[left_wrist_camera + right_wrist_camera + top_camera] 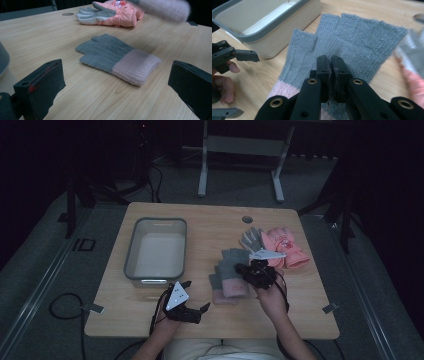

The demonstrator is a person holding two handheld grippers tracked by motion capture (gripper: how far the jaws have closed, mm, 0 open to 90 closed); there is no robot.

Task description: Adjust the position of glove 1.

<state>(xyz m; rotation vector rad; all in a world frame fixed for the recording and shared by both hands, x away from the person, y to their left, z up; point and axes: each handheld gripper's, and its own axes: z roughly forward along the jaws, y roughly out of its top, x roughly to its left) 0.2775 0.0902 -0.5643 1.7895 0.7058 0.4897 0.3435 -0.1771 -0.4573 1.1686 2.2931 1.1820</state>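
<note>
Pale wood worktop point(150, 312), rounded corners, small round hole point(247, 219) near far edge. Grey-rimmed tub point(156, 249) sits left of centre. Grey knit glove with pink cuff point(117, 58) lies flat right of centre. Farther back on the right, orange padded gloves with grey-white palms point(110, 15) lie together, close to the hole.

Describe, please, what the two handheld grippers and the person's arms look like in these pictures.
Both the left gripper and the right gripper are black, each topped by a grey three-cornered plate and trailing a dark cable. The left one's blocky jaw pads bear a red mark. The right one's jaw arms have brass-ringed holes. The forearms are bare, with no sleeves to be seen.
</note>
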